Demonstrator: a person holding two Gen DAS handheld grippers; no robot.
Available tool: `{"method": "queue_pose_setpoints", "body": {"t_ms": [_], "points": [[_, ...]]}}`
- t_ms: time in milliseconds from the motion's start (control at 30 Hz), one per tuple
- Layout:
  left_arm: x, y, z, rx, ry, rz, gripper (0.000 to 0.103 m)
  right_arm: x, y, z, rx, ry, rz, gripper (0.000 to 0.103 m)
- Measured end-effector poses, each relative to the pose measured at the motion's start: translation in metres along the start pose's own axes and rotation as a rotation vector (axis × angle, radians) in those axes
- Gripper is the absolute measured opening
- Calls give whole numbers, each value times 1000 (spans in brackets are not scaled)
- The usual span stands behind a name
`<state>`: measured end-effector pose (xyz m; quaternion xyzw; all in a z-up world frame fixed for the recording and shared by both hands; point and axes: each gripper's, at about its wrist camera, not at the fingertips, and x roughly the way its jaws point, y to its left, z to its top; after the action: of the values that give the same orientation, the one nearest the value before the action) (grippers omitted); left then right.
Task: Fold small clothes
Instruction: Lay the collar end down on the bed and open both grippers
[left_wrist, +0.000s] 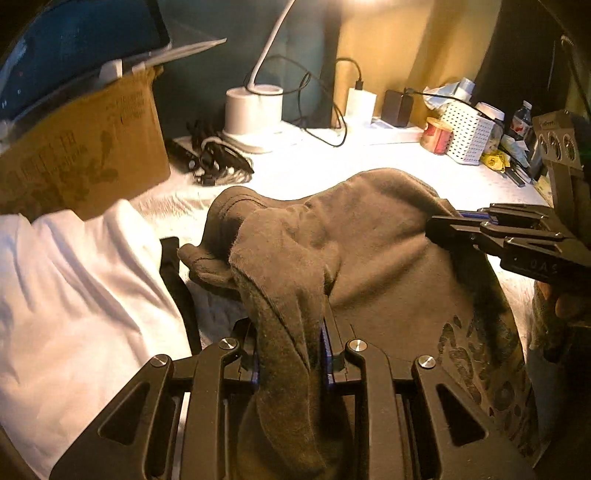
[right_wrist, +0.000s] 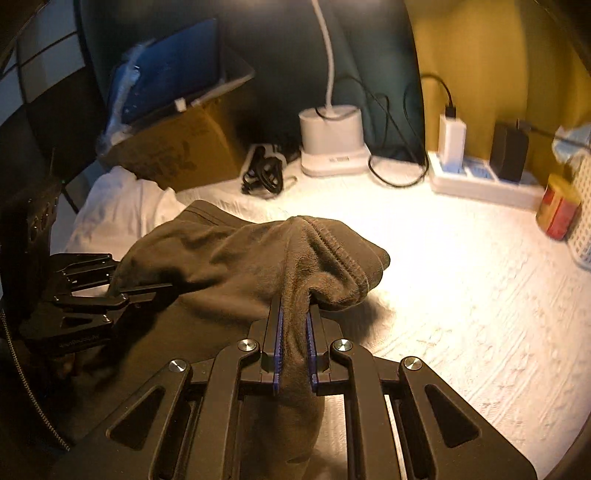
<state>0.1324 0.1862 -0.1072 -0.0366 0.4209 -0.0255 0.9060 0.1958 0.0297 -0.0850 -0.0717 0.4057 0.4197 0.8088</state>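
While the brown garment (left_wrist: 373, 236) hangs bunched over the middle of the desk (right_wrist: 461, 258), each tool pinches a fold of it: the left tool (left_wrist: 291, 354) is clamped on a thick twist of cloth, the right tool (right_wrist: 293, 339) on a thinner pleat near a stitched hem. The garment's long axis runs from one tool across to the other. Open white surface lies to the right, short of the power strip (right_wrist: 480, 181), red tin (right_wrist: 557, 210) and perforated basket (right_wrist: 583, 210). The cardboard box (left_wrist: 85, 147), white cloth (left_wrist: 74, 295), cable bundle (right_wrist: 264, 173) and lamp base (right_wrist: 330, 140) crowd the left and far edges. The garment's lower part is cut off behind the tools, and its printed pattern (left_wrist: 476, 354) is hard to read.
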Motion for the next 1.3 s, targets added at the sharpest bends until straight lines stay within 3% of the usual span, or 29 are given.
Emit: {"method": "queue_pose_setpoints", "body": {"t_ms": [233, 400, 600, 900, 933, 1000, 1033, 1300], "points": [[12, 8, 4, -48, 49, -7, 27, 26, -22, -3, 76, 79, 2, 17], [18, 9, 13, -37, 56, 19, 28, 30, -29, 4, 81, 82, 29, 22], [30, 20, 21, -70, 57, 36, 33, 38, -38, 17, 96, 61, 1, 31], [33, 32, 26, -111, 40, 35, 34, 38, -41, 18, 108, 41, -22, 33], [32, 32, 26, -113, 36, 38, 34, 38, -42, 18, 112, 39, -27, 36], [30, 32, 26, -112, 27, 48, 34, 35, -46, 18, 122, 26, -76, 55], [29, 31, 26, -111, 24, 52, 34, 33, -48, 18, 131, 24, -99, 58], [15, 28, 27, -85, -4, 90, 34, 25, -57, 15, 156, 32, -139, 58]]}}
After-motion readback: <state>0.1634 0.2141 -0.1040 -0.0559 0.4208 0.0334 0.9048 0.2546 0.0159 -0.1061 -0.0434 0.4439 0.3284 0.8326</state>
